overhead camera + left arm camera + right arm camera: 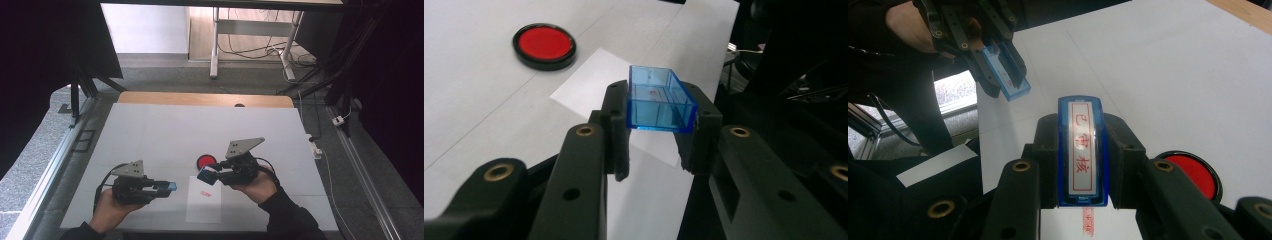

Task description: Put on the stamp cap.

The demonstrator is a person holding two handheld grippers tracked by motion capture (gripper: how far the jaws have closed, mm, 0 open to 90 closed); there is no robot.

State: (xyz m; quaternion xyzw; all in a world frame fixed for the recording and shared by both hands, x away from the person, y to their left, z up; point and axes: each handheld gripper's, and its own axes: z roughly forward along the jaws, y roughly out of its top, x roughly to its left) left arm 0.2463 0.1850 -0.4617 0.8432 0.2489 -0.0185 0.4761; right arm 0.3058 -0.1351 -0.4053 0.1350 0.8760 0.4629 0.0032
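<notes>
Lighting: your table [150, 130] is evenly bright in the high view; the surround at 9 and 3 o'clock falls to near black. Daylight patch on the floor at 12 o'clock. Shadows under your hands are soft and faint.
Left gripper view: foreground at 6 o'clock soft, 3 o'clock side dark.
Right gripper view: foreground at 6 o'clock slightly blurred, 9 o'clock corner dim. No strong glare.

Clear blue cap [659, 102], blue stamp [1082, 152] with red characters, red ink pad [205, 161]
</notes>
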